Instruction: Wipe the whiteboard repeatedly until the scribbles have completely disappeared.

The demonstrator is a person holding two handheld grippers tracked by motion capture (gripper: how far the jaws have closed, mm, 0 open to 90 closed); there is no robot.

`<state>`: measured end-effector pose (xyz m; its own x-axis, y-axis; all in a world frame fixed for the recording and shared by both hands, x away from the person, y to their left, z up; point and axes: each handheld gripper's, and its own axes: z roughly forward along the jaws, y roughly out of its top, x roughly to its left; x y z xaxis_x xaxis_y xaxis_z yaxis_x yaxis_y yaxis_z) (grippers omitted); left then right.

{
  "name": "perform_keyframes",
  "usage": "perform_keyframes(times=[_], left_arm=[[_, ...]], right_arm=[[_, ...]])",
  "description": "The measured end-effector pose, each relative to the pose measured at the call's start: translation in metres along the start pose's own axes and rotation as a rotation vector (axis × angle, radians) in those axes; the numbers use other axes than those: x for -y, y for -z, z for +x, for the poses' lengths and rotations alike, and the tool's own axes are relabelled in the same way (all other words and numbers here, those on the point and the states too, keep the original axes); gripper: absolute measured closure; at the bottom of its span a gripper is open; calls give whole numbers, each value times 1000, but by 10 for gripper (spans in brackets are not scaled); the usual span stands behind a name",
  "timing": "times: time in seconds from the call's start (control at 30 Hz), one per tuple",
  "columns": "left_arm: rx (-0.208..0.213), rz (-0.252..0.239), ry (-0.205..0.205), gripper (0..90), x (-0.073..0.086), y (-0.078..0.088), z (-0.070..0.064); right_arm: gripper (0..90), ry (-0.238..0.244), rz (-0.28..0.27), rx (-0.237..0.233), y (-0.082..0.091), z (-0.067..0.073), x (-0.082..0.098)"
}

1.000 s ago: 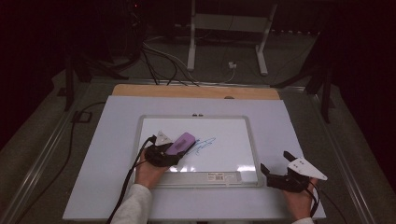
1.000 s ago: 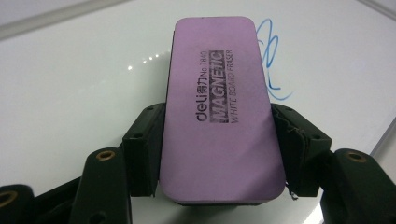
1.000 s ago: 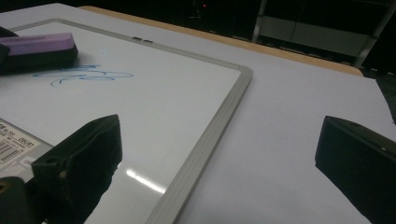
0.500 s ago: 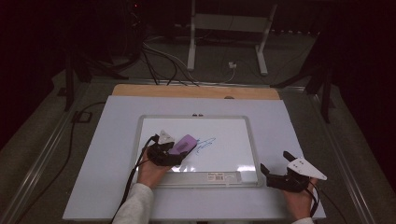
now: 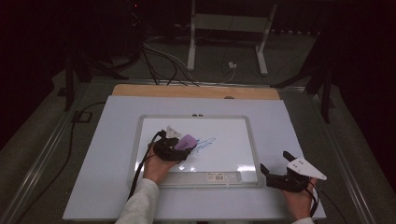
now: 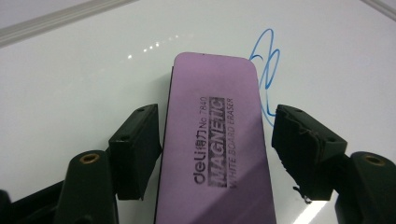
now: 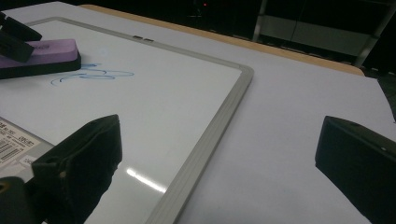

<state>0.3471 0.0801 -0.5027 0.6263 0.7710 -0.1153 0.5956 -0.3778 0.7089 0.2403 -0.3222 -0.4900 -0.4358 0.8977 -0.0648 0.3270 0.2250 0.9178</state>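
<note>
A purple magnetic whiteboard eraser (image 6: 215, 140) lies flat on the whiteboard (image 5: 196, 116), its far end next to a blue scribble (image 6: 268, 70). My left gripper (image 6: 215, 116) straddles the eraser (image 5: 187, 141). Its jaws have just been closing, with the eraser between them. The left jaw is at the eraser's side and the right jaw stands a little off it. My right gripper (image 5: 274, 162) rests off the board's near right corner, open and with nothing between its jaws (image 7: 219, 135). From there the eraser (image 7: 37, 53) and scribble (image 7: 88, 74) show at far left.
The whiteboard's grey frame (image 7: 219, 126) lies on a white sheet (image 5: 289, 126) over a wooden tabletop (image 5: 140, 90). A barcode label (image 5: 224, 176) is on the frame's near edge. Cables (image 5: 159, 60) and a stand (image 5: 229, 28) are on the floor beyond.
The left hand has barely shifted at the eraser, which stays beside the scribble. The right gripper has not moved.
</note>
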Motion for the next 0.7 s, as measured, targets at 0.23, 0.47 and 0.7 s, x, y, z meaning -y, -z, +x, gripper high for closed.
perform_keyframes(times=[0.23, 0.47, 0.7], left_arm=[[-14, 23, -16, 412, -2, -4, -2], [-7, 29, -31, 416, -2, -5, -5], [39, 48, -70, 418, -3, -5, -17]], right_arm=[[10, 1, 0, 0, 0, 0, 0], [10, 2, -1, -1, 0, 0, 0], [10, 3, 1, -4, -1, 1, 0]])
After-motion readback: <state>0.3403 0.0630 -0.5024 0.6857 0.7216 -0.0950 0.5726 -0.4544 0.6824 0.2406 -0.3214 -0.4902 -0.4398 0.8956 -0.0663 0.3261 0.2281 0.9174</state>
